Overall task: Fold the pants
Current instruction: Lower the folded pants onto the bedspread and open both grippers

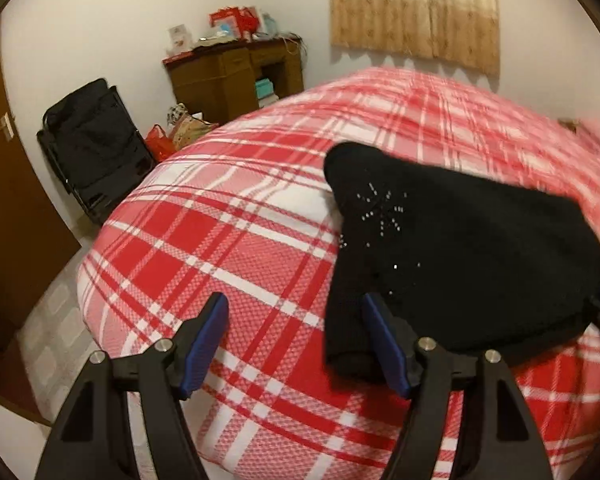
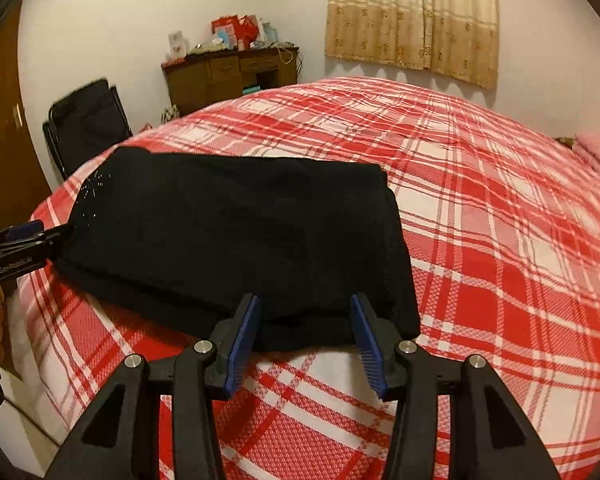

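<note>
Black pants (image 2: 236,240) with small sparkling studs lie folded in a compact stack on the red and white plaid bed (image 2: 500,240). In the left wrist view the pants (image 1: 460,252) lie to the right. My left gripper (image 1: 296,320) is open and empty, its right finger at the stack's left near edge. My right gripper (image 2: 306,320) is open and empty, its fingertips at the stack's near edge. The left gripper also shows at the left edge of the right wrist view (image 2: 32,240), beside the stack's left end.
A wooden desk (image 1: 236,76) with clutter stands against the far wall. A black folded chair (image 1: 92,140) and bags (image 1: 180,132) sit left of the bed. A brown door (image 1: 4,200) is at the left. A beige curtain (image 2: 416,16) hangs behind the bed.
</note>
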Demonstrator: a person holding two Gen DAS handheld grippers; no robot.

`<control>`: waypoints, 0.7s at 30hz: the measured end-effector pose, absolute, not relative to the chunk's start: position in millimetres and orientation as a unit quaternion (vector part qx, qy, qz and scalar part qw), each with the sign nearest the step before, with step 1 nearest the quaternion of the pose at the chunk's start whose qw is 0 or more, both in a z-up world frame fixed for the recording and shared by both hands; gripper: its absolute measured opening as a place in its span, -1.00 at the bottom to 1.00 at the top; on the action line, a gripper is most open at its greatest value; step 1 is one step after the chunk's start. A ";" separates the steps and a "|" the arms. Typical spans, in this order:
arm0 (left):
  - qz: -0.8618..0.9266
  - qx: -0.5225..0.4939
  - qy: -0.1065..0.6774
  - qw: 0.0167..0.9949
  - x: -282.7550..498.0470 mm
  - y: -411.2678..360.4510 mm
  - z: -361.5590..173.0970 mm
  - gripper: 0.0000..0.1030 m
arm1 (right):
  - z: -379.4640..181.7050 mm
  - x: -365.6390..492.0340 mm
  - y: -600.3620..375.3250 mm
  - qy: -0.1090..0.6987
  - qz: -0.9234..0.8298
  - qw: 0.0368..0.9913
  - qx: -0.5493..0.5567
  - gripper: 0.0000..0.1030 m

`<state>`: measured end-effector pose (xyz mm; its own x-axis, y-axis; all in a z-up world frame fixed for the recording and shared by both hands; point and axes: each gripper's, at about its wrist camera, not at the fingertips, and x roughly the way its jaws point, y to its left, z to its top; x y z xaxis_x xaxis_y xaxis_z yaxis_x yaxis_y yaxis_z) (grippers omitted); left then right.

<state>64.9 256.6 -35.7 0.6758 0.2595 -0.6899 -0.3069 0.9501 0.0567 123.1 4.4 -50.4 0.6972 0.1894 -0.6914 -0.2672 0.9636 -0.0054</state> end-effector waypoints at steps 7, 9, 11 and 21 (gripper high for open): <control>0.157 -0.013 0.348 0.924 45.6 240.6 -15.9 0.42 | -23.9 92.9 -2.1 0.350 0.131 0.926 0.051 0.27; 0.149 -0.005 0.339 0.929 37.2 227.4 -8.8 0.42 | -15.4 77.7 -1.7 0.334 0.129 0.931 0.073 0.43; 0.138 -0.001 0.334 0.932 34.5 219.2 -2.8 0.44 | -8.7 68.0 -2.4 0.327 0.130 0.932 0.085 0.44; 0.109 0.010 0.319 0.941 8.4 190.4 17.1 0.56 | 14.0 35.2 -23.2 0.313 0.077 0.940 0.111 0.45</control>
<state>8.4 190.4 17.1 0.7724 0.2122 -0.5987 -0.1995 0.9759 0.0886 35.2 -23.2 14.0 0.7922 0.2144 -0.5713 -0.0759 0.9636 0.2563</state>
